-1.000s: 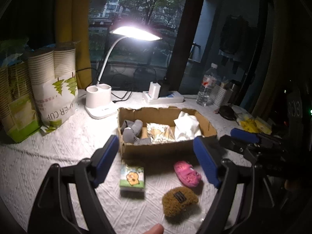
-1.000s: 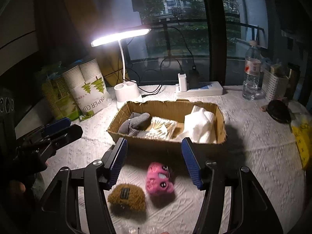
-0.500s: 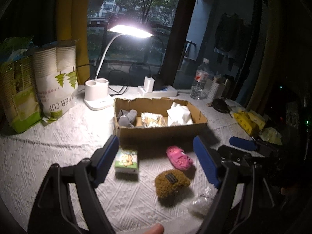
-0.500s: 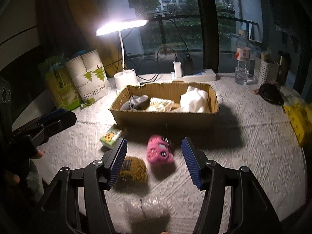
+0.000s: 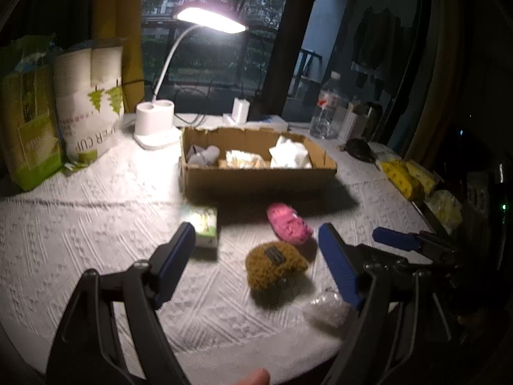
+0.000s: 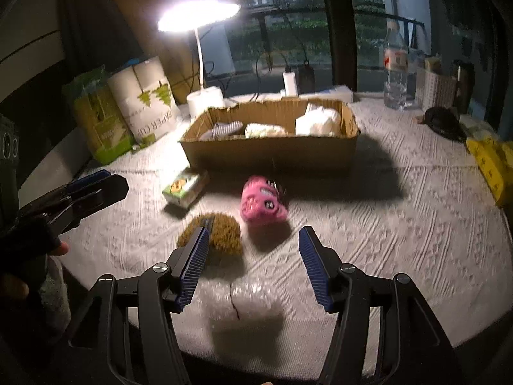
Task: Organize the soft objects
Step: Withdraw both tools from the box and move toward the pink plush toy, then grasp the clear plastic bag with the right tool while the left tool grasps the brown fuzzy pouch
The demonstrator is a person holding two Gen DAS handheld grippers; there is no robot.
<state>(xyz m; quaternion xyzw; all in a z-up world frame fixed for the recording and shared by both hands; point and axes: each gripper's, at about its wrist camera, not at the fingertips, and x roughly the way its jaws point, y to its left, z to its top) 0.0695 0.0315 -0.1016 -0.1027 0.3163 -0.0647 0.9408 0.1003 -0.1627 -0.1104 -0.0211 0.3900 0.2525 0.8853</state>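
On table: 1 cardboard box (image 6: 269,154) w/ 3 soft items inside, 1 pink plush (image 6: 261,200), 1 brown plush (image 6: 214,231), 1 tissue pack (image 6: 185,187), 1 clear bag (image 6: 247,298). Also 1 lamp (image 6: 200,16), 1 water bottle (image 6: 396,70), 2 tools (image 6: 253,264) (image 5: 256,263).

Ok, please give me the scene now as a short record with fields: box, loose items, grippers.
box: cardboard box, open, holds grey, patterned and white soft items
loose items: pink plush, brown plush, small tissue pack, clear plastic bag, all on the tablecloth
left gripper: open, empty
right gripper: open, empty
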